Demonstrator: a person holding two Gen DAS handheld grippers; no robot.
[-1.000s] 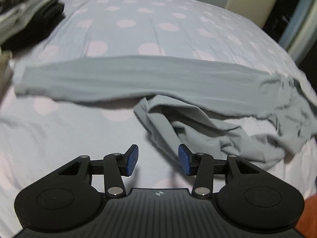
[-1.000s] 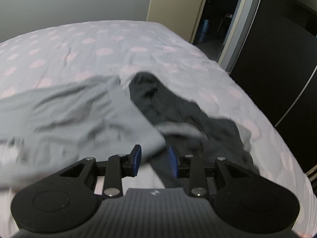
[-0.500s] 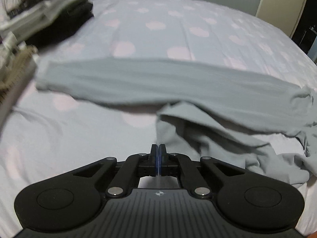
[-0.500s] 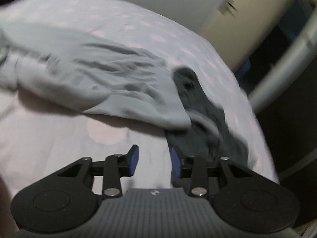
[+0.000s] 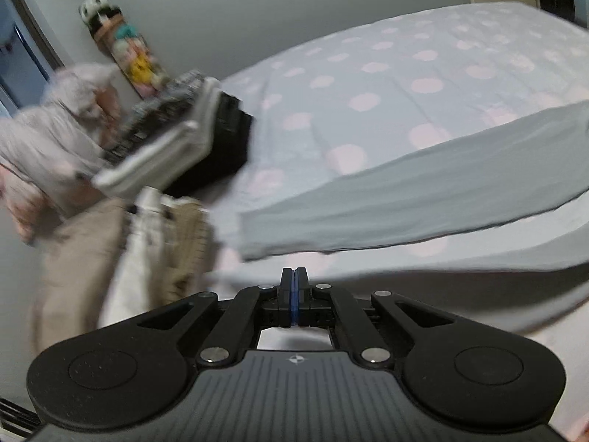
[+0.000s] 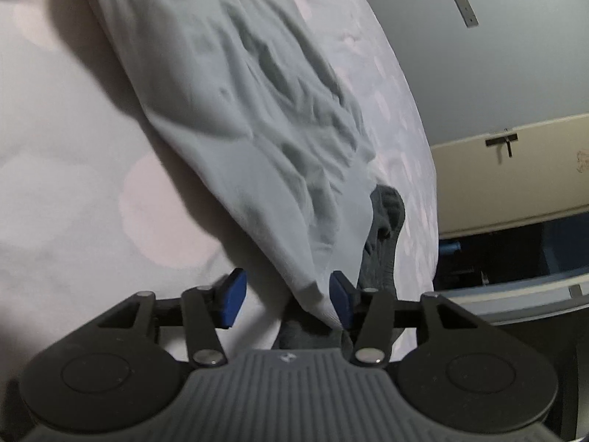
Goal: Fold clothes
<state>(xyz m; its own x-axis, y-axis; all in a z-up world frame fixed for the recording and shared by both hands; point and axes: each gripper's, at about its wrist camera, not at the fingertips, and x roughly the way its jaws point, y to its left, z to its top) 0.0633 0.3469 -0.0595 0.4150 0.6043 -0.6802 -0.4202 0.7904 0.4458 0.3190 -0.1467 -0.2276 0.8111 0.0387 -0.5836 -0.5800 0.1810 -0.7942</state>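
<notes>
L view only: folded clothes stack (image 5: pixel 176 136) on bed (image 5: pixel 368 73); left gripper (image 5: pixel 293 296) clenched, empty. R view: right gripper (image 6: pixel 287 300) opening around grey garment (image 6: pixel 257 129) tip, dark garment (image 6: pixel 383 243) behind.

Blurred clothes stack (image 5: pixel 176 140); dark garment (image 6: pixel 383 235) half-covered
</notes>
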